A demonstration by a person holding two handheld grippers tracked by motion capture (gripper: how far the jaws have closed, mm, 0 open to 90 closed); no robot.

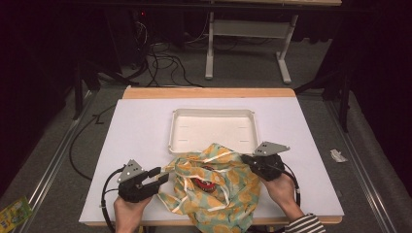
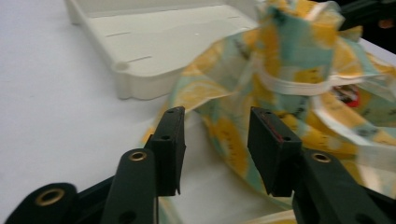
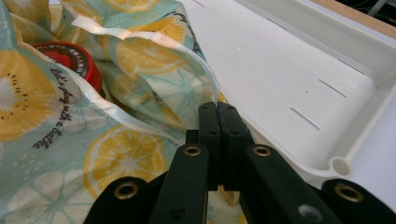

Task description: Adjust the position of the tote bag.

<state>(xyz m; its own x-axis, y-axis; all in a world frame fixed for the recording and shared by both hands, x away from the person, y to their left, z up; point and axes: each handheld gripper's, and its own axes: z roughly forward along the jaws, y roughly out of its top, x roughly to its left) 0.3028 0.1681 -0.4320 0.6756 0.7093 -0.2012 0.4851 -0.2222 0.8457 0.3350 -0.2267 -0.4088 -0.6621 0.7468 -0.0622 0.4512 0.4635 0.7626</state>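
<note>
Lying crumpled at the near edge of the desk, towards the middle and spilling slightly over that edge: a lemon-print cloth bag with a pale trim. Touching the near rim of the white tray, which is sitting at the desk's centre, towards the far edge. Peeking out from the bag's opening: a red lid with lettering on it.

Hovering just left of the bag, near the desk's near-left corner: the left gripper, held in a hand. Standing well apart, its jaws, with a fold of the bag showing in the gap but neither pad pressing on it; gripping nothing.

Clamping the bag's right side, by the tray's near-right corner: the right gripper. Pressed fully together, its jaws, pinching the pale trimmed edge of the cloth and lifting that edge a little off the desk. Reaching in from the near edge behind it: a striped sleeve.
</note>
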